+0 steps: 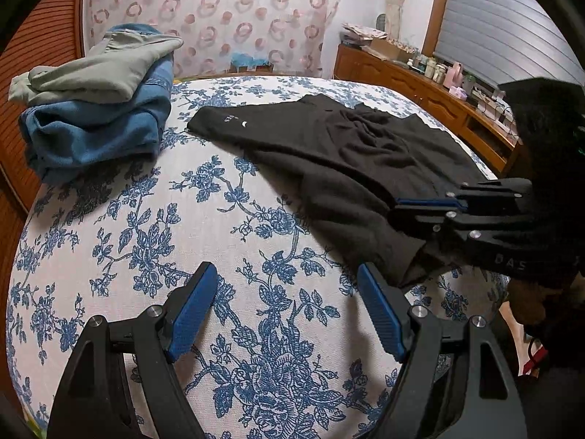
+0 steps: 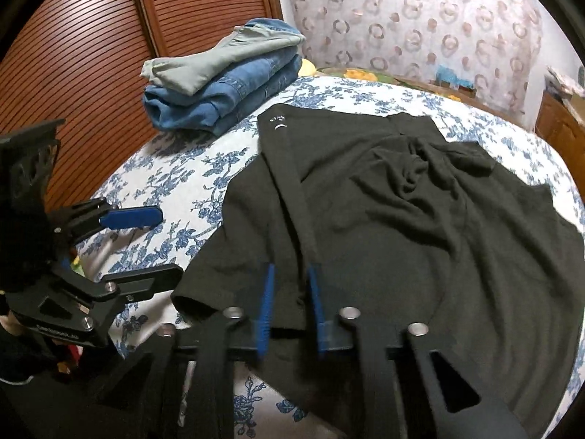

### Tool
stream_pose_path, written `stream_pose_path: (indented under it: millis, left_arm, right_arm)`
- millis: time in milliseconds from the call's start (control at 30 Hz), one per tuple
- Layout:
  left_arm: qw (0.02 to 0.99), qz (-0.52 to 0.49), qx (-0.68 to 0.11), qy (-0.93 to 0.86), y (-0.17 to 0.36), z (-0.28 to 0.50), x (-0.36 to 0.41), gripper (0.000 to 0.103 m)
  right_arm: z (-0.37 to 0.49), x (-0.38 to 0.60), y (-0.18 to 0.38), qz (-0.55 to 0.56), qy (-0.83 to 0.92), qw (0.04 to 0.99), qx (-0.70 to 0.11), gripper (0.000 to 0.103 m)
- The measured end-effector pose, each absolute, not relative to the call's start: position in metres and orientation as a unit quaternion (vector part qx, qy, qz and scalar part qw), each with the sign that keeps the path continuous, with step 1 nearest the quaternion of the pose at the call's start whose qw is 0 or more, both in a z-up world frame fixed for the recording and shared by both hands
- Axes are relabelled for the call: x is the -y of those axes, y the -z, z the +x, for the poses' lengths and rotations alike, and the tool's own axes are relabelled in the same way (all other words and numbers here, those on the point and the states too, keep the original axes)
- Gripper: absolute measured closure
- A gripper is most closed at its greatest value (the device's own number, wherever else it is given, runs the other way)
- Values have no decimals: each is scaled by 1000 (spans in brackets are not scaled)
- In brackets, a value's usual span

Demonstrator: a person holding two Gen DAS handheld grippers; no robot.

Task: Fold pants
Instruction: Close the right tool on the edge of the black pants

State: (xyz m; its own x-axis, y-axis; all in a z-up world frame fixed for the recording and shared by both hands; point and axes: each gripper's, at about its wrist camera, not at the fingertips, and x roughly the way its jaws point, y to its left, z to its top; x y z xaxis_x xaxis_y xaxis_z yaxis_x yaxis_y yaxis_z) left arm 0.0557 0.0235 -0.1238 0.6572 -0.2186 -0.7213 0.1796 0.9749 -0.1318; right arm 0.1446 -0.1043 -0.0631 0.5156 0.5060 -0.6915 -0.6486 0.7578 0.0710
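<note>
**Black pants spread on the bed, right tongs clenched on the near hem**

Black pants (image 2: 384, 226) lie spread across the bed (image 1: 153, 241), over a white cover printed with blue flowers. The fabric is rumpled near its middle, and a small white mark shows at the far corner of the cloth. The pants reach from the middle of the bed to its near edge, where their hem hangs slightly over.

At that near edge, the right tongs (image 2: 290, 311) are clenched on the hem: the blue pads (image 2: 266, 307) stand close together with a fold of black cloth pinched between them. In the left wrist view the same tongs come in from the right side, lying on the cloth.

The left tongs (image 1: 285, 311) are released, with the jaws wide apart, hovering over bare cover just beside the hem and touching no cloth.

Toward the far left corner of the bed sits a stack of folded clothes: blue jeans (image 1: 95, 131) below, a grey-green garment (image 1: 95, 69) on top, well apart from the pants. A wooden dresser (image 1: 413, 87) runs along the far right side.
</note>
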Motion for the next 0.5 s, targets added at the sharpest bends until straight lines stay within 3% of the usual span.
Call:
stream_pose_path:
  millis: [500]
  left_arm:
    - [927, -17, -352, 126, 89, 60, -8, 24]
  right_arm:
    - [96, 139, 8, -110, -282, 923, -237, 103]
